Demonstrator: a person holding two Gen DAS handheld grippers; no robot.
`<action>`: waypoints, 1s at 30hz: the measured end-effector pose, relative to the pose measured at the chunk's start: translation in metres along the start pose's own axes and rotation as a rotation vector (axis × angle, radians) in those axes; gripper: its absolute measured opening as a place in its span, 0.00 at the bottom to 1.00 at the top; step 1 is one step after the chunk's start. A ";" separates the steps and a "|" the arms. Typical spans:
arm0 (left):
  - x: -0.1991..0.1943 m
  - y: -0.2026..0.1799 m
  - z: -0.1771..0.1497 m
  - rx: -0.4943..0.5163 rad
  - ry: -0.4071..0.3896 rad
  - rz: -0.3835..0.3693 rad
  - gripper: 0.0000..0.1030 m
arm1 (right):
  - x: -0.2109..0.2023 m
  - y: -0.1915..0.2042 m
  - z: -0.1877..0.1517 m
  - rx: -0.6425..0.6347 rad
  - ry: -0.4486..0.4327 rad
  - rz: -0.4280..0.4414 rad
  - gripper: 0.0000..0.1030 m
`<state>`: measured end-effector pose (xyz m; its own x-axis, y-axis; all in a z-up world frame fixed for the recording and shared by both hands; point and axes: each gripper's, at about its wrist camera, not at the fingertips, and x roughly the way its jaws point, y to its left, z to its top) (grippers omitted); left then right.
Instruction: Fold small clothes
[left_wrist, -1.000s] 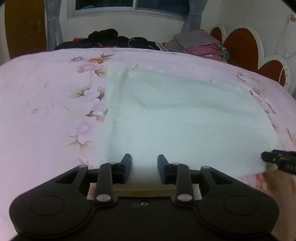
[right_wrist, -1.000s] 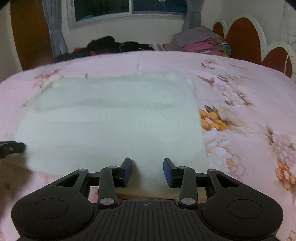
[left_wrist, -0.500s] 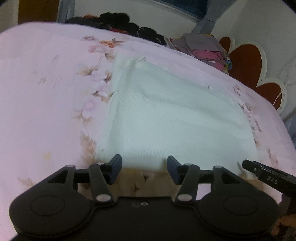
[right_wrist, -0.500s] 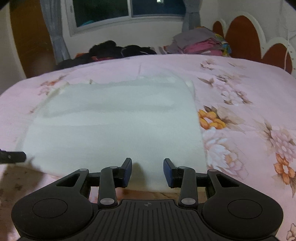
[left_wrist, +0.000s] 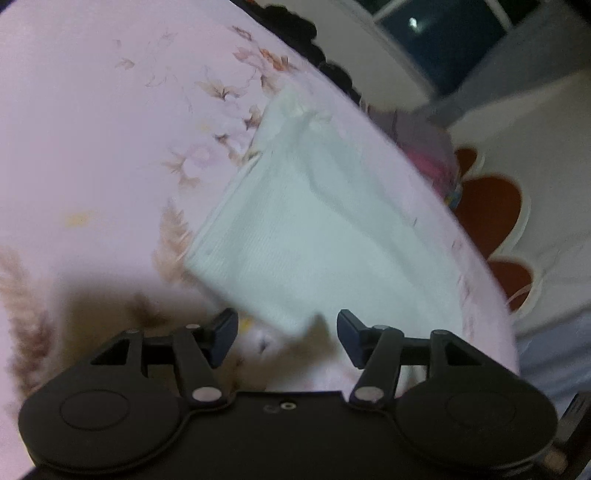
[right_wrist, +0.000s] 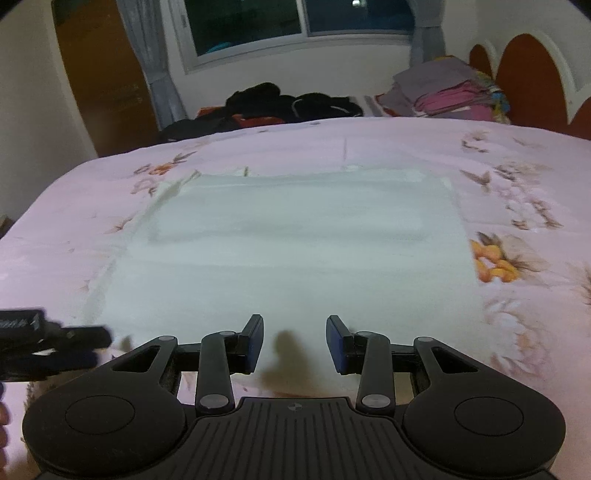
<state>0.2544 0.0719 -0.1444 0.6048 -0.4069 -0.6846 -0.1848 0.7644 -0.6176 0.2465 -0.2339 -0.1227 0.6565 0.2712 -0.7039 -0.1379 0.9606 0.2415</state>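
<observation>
Now your left gripper (left_wrist: 287, 330) has swung hard: a second ago it looked squarely along the white cloth (right_wrist: 291, 251), and at this moment its view is tilted and blurred, with its jaws wider apart than before and straddling the cloth's near left corner without touching it. Your right gripper (right_wrist: 294, 341) has barely moved; its jaws stand apart just short of the near edge, holding nothing. That cloth lies flat on the pink floral bedspread (right_wrist: 517, 184), well short of the dark clothes pile (right_wrist: 280, 107) and the folded stack (right_wrist: 443, 92) at the far side. So the shift reads as you lining up a corner pinch on the left; the fold itself has not begun, and you likely need the right jaws on the matching corner
</observation>
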 end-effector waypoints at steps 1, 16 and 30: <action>0.005 0.002 0.002 -0.020 -0.015 -0.014 0.57 | 0.004 0.001 0.003 -0.001 0.001 0.003 0.37; 0.051 0.012 0.031 -0.159 -0.168 -0.061 0.10 | 0.087 0.013 0.037 -0.067 -0.003 -0.077 0.36; 0.021 -0.070 0.030 0.176 -0.293 -0.016 0.06 | 0.084 0.009 0.034 -0.012 -0.026 -0.071 0.36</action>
<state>0.3030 0.0247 -0.1045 0.8081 -0.2784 -0.5191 -0.0521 0.8440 -0.5338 0.3254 -0.2044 -0.1571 0.6839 0.2010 -0.7014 -0.0993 0.9780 0.1835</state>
